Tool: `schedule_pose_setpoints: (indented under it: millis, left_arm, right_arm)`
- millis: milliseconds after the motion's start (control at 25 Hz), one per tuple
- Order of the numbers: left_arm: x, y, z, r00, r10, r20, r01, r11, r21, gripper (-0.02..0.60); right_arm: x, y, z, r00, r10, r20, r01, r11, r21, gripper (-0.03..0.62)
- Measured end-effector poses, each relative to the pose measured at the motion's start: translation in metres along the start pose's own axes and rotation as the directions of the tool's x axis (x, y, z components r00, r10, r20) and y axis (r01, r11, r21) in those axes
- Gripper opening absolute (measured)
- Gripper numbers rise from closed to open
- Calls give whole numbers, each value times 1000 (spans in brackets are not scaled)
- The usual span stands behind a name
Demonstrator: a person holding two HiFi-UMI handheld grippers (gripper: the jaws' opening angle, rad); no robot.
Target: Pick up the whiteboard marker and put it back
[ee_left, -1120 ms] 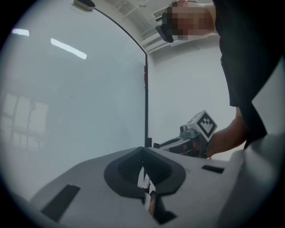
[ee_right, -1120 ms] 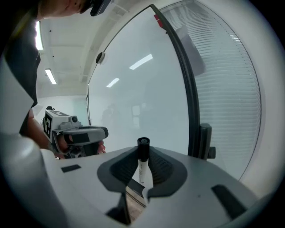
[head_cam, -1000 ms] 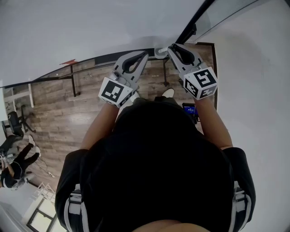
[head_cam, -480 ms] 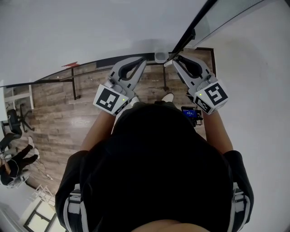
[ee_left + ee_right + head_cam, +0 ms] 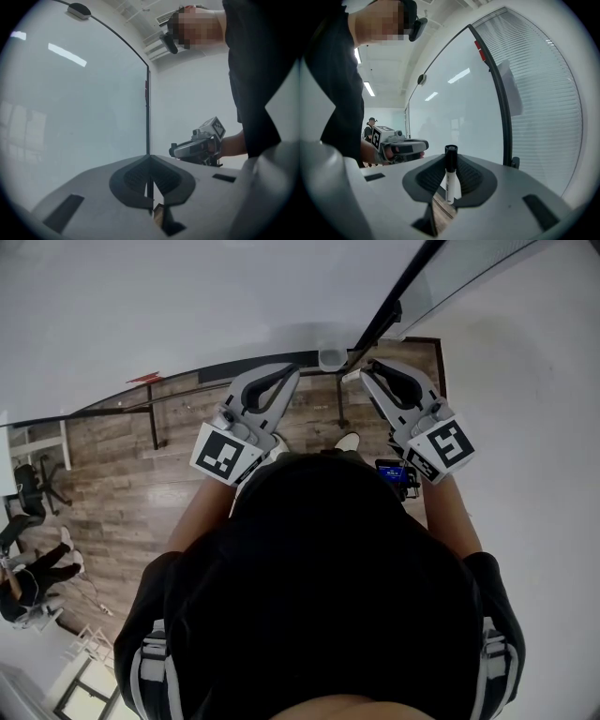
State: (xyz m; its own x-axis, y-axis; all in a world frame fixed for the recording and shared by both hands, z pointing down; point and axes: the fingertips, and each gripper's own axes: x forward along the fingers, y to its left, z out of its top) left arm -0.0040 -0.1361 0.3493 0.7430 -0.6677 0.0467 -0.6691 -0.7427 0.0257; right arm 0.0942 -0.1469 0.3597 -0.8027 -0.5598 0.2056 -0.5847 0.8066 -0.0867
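The whiteboard marker [image 5: 450, 174], white with a black cap on top, stands upright between the pads of my right gripper [image 5: 450, 183], which is shut on it. In the head view the right gripper [image 5: 367, 369] points at the glass board's lower edge, next to a small grey cup [image 5: 332, 357] fixed there. My left gripper [image 5: 150, 190] has its pads together with nothing between them. It is held level beside the right one, seen from above as the left gripper [image 5: 292, 371] just left of the cup. Each gripper view shows the other gripper: the left gripper [image 5: 421, 146] and the right gripper [image 5: 176, 150].
A glass whiteboard [image 5: 459, 117] with a black frame [image 5: 398, 298] stands directly ahead, a blinded window to its right. Below is a wooden floor [image 5: 122, 493], with a small dark device [image 5: 394, 472] near the person's feet. Seated people and a chair [image 5: 28, 493] are at the far left.
Since a second ago both grippers have risen toward the board, the right one also shifting right, and the grey cup has come into view. Over the last half second they have hardly moved.
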Motion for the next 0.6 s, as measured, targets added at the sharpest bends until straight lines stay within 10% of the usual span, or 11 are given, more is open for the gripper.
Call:
schedule_pose_setpoints:
  millis: [600]
  left_arm:
    - [2, 0, -6, 1000, -11, -4, 11, 1000, -10, 5]
  right_arm:
    - [-2, -4, -6, 1000, -27, -1, 27, 999, 20, 66]
